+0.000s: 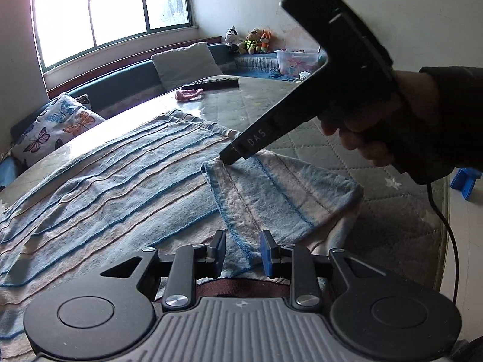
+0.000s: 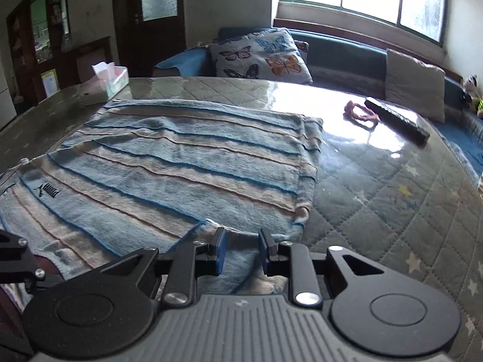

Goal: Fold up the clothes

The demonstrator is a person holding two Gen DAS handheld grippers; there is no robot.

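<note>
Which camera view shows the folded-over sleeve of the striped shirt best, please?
The left wrist view: the sleeve lies folded across the striped shirt, whole and unobstructed. The right wrist view shows only part of it, mostly hidden behind the gripper fingers.

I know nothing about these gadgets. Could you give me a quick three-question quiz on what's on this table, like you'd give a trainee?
1. True or false: the left gripper is clamped shut.
2. What lies right beside the pink band? A) a remote B) a cup C) a book
3. Fill in: the shirt is patterned with ____.

Key: 1 false, its fingers stand apart; 2 A; 3 stripes.
</note>
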